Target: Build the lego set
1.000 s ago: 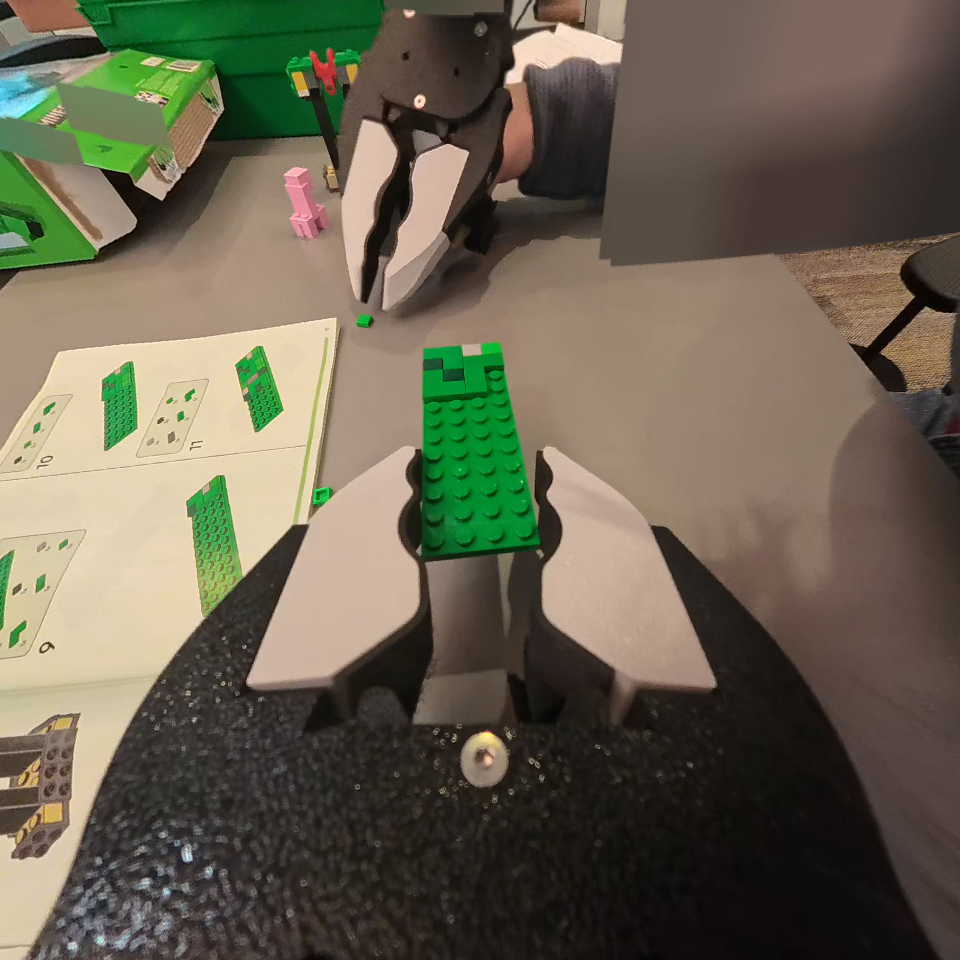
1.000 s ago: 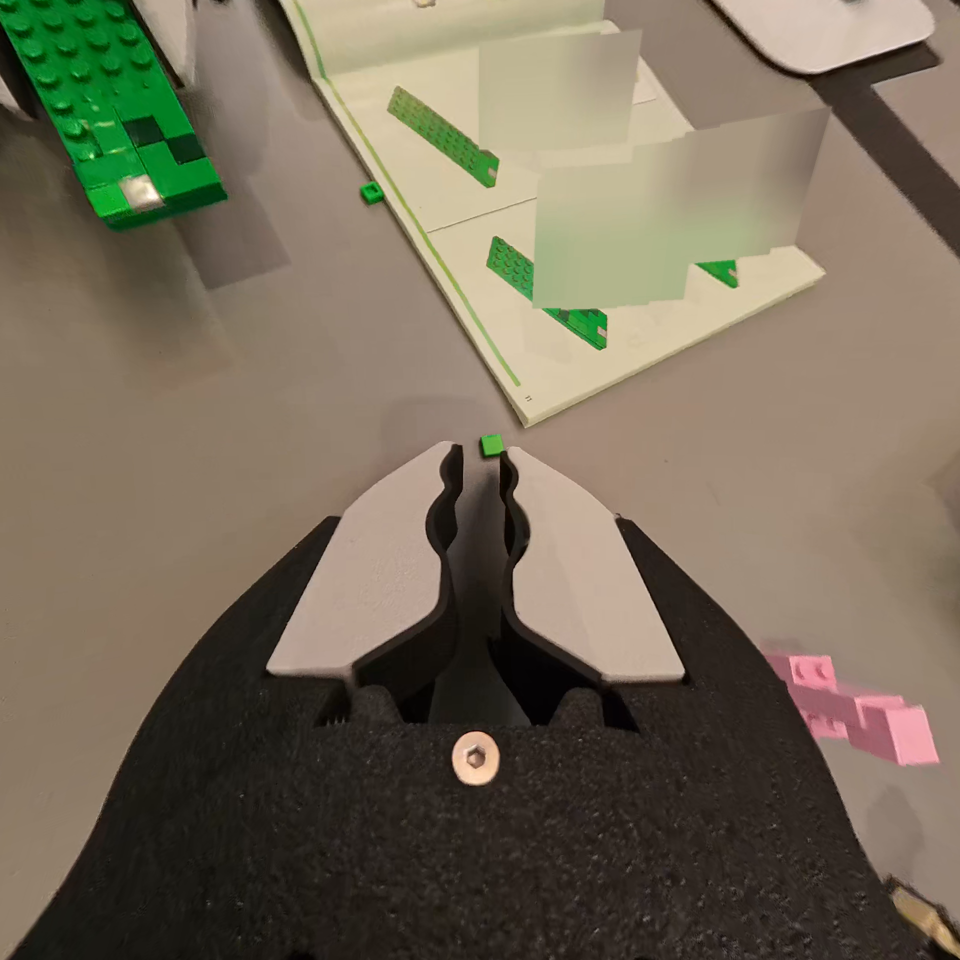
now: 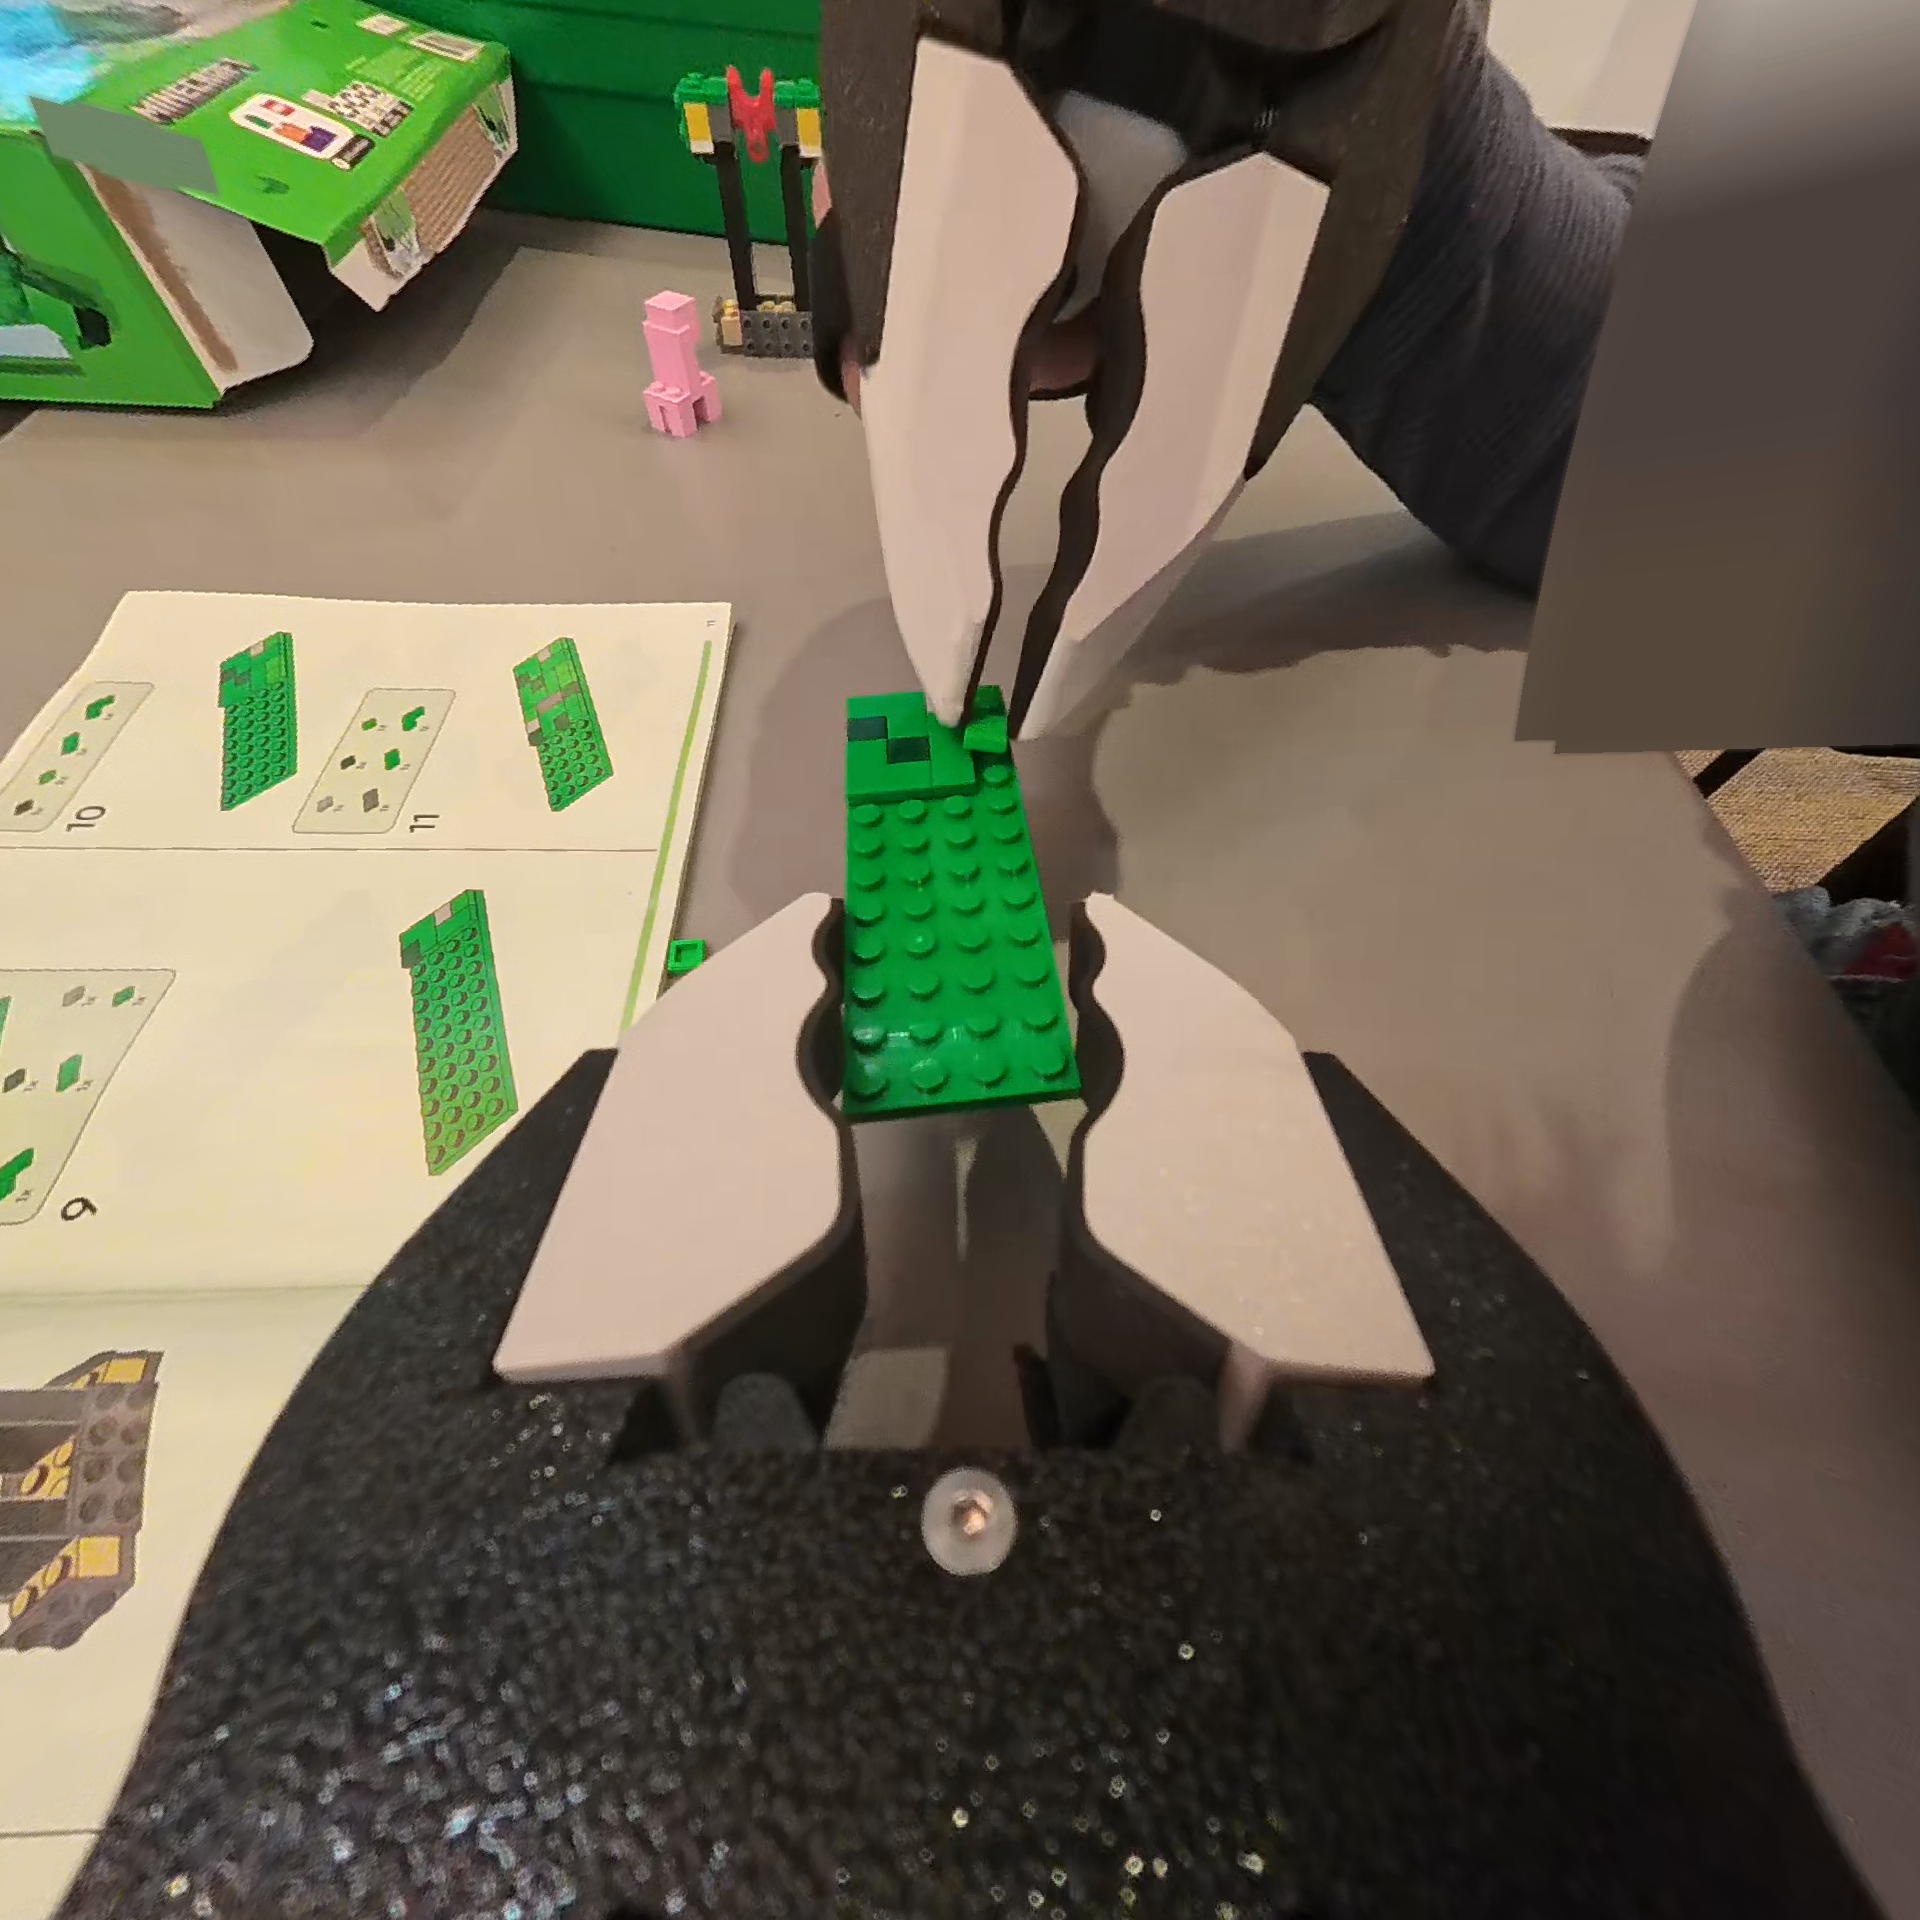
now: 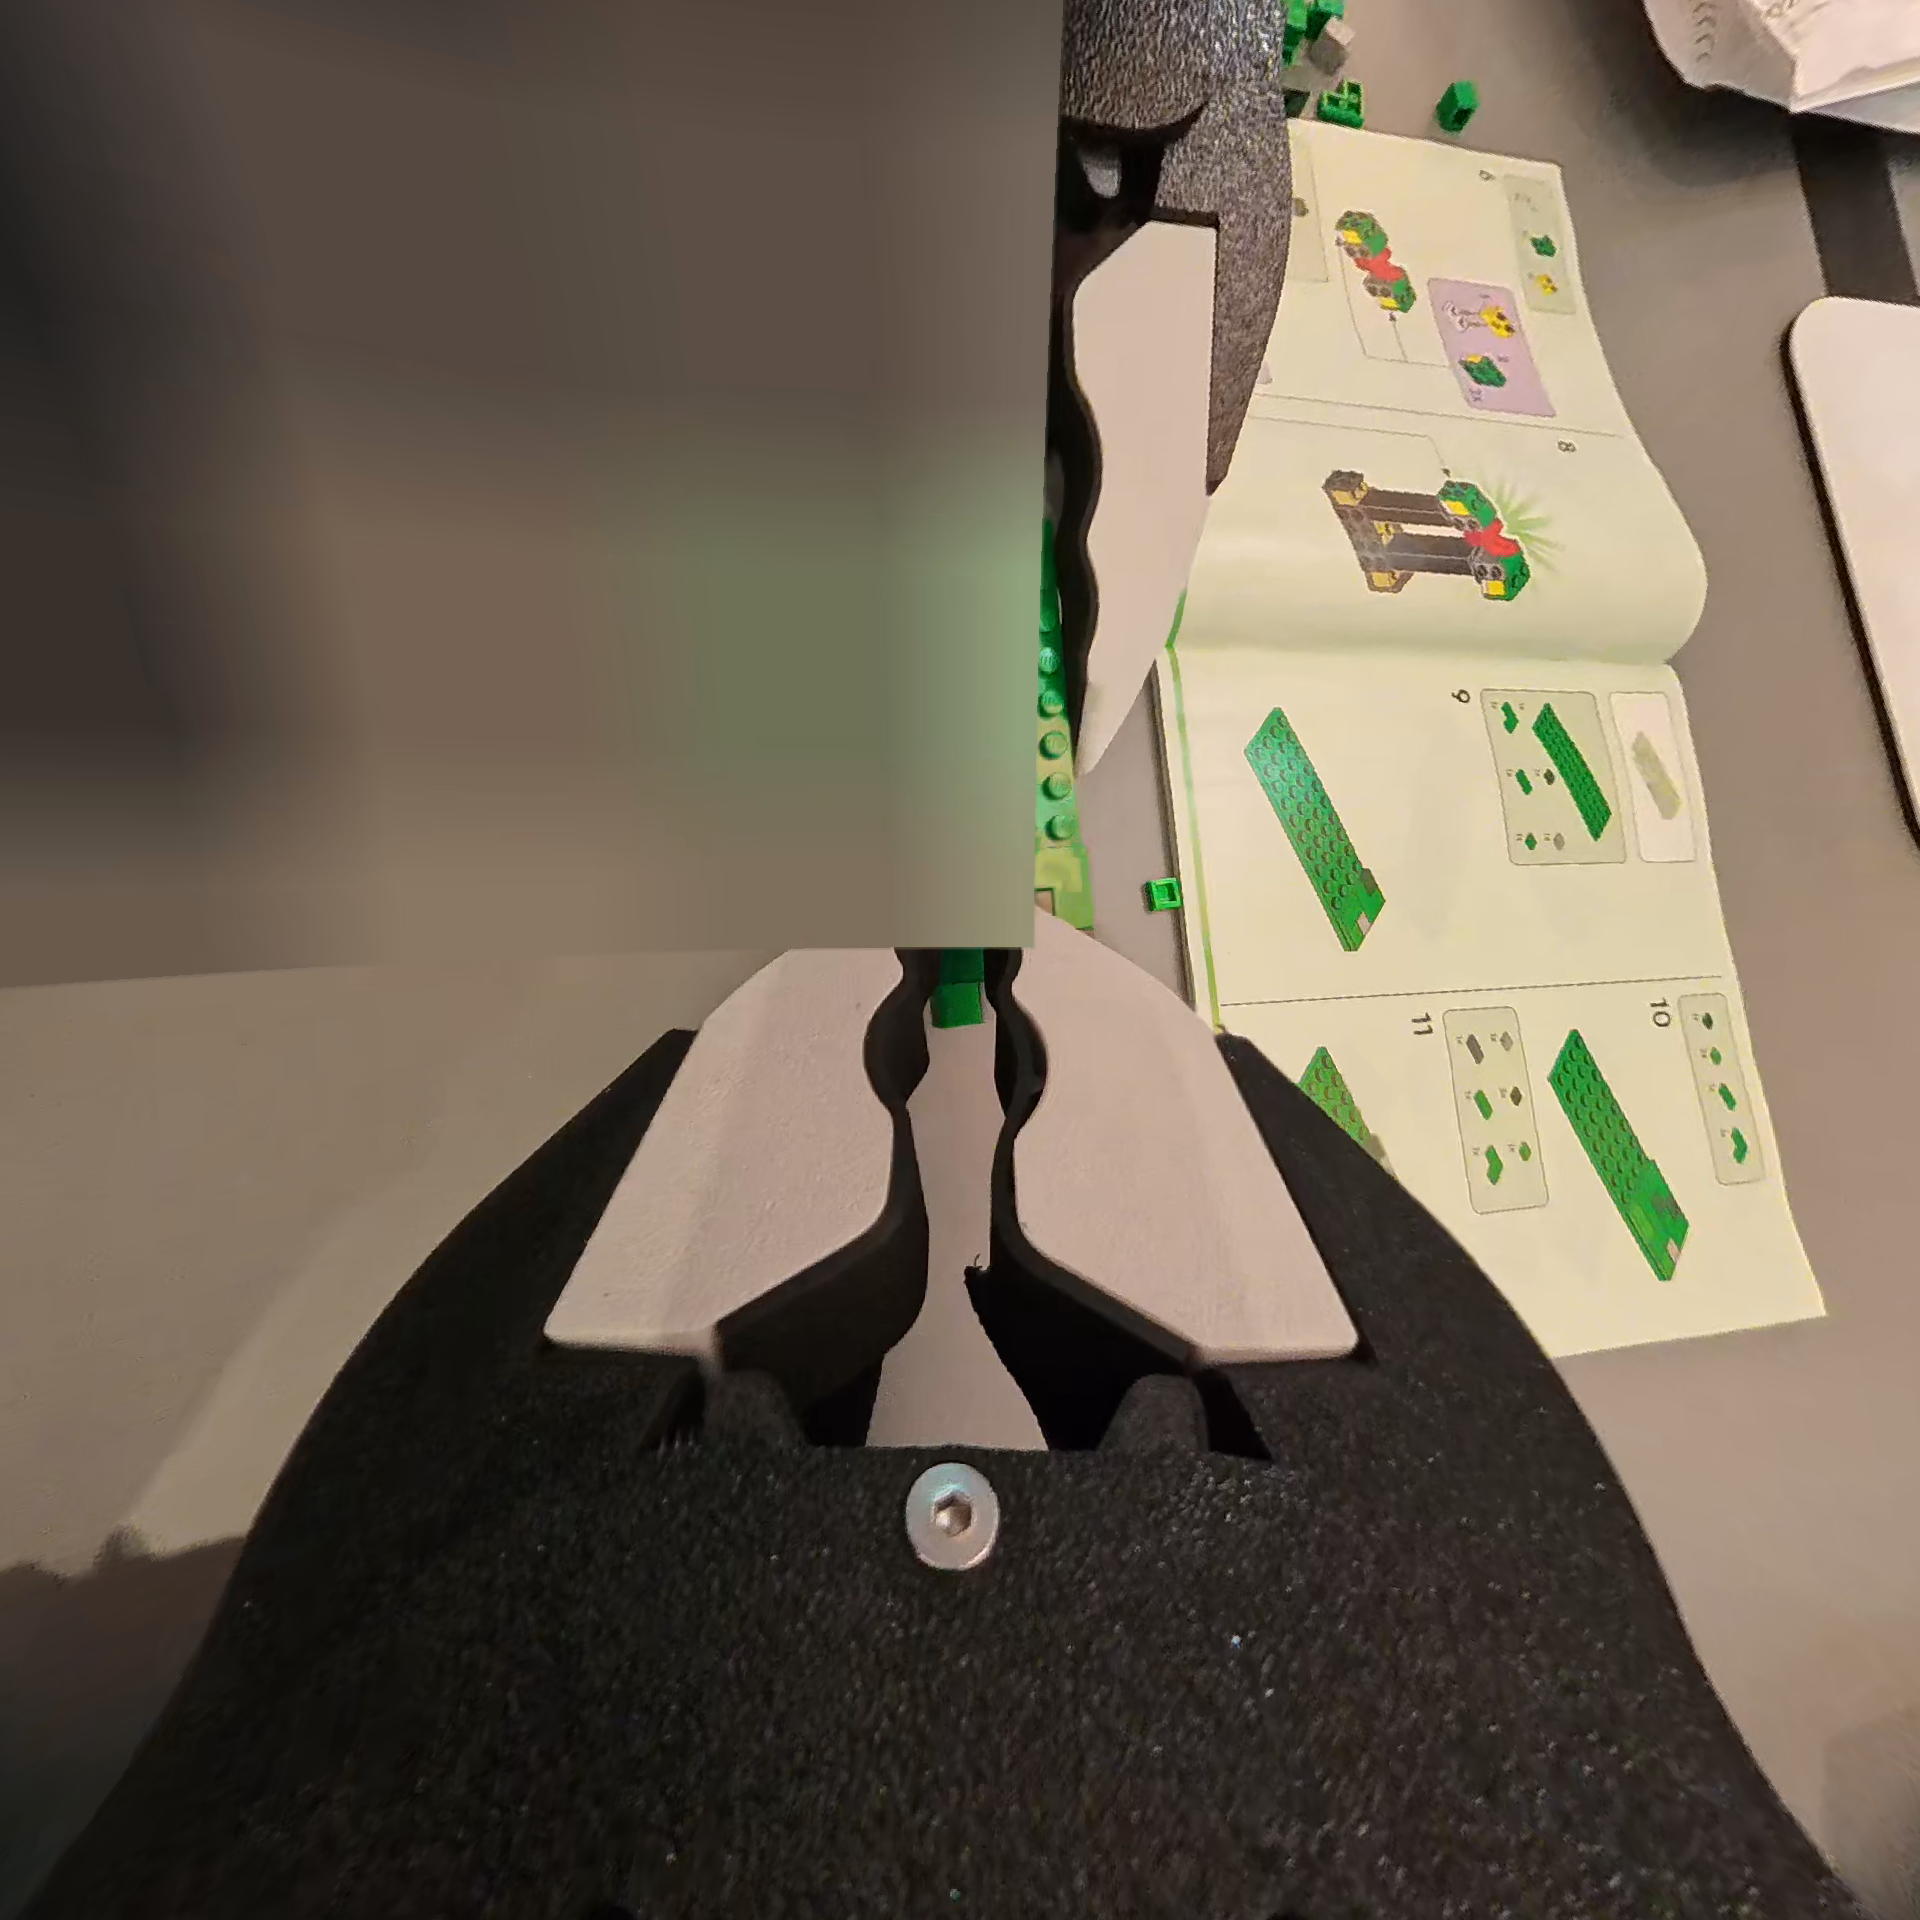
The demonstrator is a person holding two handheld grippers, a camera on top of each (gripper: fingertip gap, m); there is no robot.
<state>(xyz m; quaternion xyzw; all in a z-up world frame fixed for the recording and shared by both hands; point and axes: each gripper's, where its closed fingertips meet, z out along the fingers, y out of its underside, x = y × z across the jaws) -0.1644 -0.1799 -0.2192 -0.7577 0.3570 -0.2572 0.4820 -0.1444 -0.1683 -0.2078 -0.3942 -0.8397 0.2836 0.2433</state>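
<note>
A grey table (image 3: 1351, 935) is filling the scene under soft indoor light. Beyond the table's right edge, patterned beige carpet (image 3: 1829, 800) is showing. Behind its far edge, a green bin (image 3: 623, 135) is standing.

Right claw (image 4: 951, 997) apparently pinching green piece (image 4: 956, 995)

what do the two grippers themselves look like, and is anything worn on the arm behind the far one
Both the left gripper and the right gripper share one design: a rough, speckled black body, two pale grey fingers with wavy black inner edges, and a silver screw at the centre near the base. No cables show. A dark grey ribbed sleeve covers the arm behind the right one.
</note>
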